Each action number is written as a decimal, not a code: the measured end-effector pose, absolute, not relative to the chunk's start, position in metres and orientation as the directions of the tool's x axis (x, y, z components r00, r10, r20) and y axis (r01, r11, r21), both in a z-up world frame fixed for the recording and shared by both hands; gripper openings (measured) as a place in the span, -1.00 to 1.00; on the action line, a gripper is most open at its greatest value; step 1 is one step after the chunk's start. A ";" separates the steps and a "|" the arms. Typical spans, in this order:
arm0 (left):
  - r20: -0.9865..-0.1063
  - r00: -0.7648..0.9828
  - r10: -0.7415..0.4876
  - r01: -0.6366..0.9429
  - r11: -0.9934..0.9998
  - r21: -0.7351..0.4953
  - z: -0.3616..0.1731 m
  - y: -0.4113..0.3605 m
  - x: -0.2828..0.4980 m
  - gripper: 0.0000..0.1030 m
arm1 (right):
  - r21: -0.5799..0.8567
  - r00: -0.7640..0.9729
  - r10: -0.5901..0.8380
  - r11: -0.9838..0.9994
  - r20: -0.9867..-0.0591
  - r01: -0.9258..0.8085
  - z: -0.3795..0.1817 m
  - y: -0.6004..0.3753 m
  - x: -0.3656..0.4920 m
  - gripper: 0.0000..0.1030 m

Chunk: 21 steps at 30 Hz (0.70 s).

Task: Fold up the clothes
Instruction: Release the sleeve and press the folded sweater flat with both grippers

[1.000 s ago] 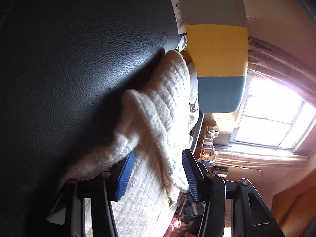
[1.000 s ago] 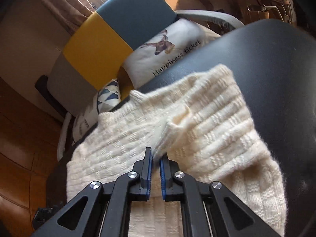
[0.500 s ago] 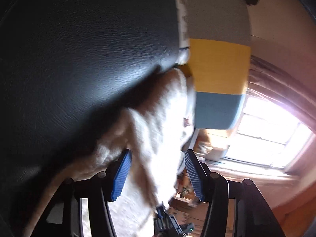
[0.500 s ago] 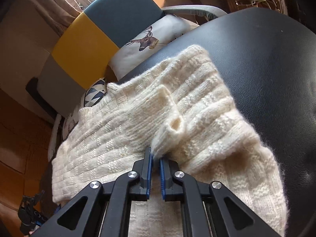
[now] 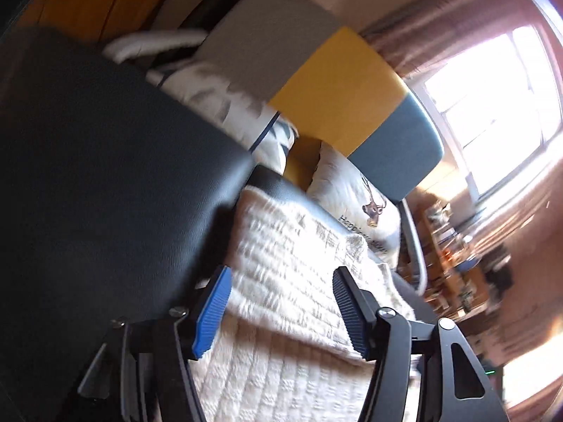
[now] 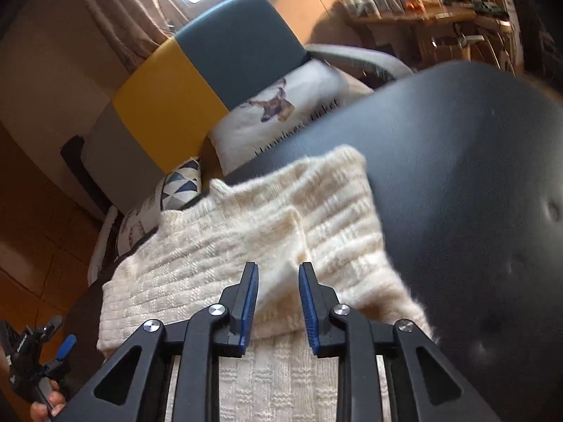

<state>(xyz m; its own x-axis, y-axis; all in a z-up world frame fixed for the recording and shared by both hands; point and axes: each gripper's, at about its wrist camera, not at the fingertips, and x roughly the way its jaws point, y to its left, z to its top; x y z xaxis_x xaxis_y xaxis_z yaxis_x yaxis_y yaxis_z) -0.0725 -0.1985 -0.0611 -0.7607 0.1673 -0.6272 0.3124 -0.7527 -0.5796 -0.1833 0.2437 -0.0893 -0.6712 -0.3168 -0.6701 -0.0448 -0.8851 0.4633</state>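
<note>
Item, cream sweater (image 6: 246, 246): I see it on the black seat (image 6: 475, 176), sleeve laid across, long axis running away from my right gripper (image 6: 278, 302), nearer, fingers apart over it; left gripper (image 5: 281, 309) likewise parted, empty.

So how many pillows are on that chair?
2. The deer pillow leans on the blue part of the chair; the triangle pillow sits left of it. More may hide behind the sweater.
</note>
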 end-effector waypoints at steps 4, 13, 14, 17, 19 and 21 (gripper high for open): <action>-0.654 -0.748 0.114 0.305 -0.816 -0.491 -0.057 -0.192 -0.097 0.22 | 0.307 -0.700 -0.333 -0.937 -0.632 0.169 -0.065 0.209 -0.199 -0.52; -0.716 -0.697 0.045 0.283 -0.899 -0.333 -0.083 -0.179 -0.144 0.22 | 0.135 -0.611 -0.244 -0.966 -0.754 0.220 -0.122 0.202 -0.241 -0.57; -0.727 -0.685 0.040 0.267 -0.915 -0.303 -0.087 -0.175 -0.150 0.22 | 0.141 -0.611 -0.244 -0.967 -0.753 0.213 -0.129 0.208 -0.240 -0.57; -0.769 -0.639 0.006 0.246 -0.946 -0.212 -0.111 -0.166 -0.155 0.23 | 0.180 -0.615 -0.271 -0.962 -0.741 0.207 -0.133 0.218 -0.237 -0.57; -0.773 -0.635 -0.003 0.241 -0.951 -0.194 -0.123 -0.166 -0.151 0.36 | 0.186 -0.614 -0.277 -0.960 -0.739 0.209 -0.134 0.220 -0.236 -0.57; -0.758 -0.651 0.042 0.249 -0.931 -0.265 -0.122 -0.178 -0.146 0.35 | 0.183 -0.616 -0.277 -0.960 -0.738 0.212 -0.133 0.219 -0.235 -0.57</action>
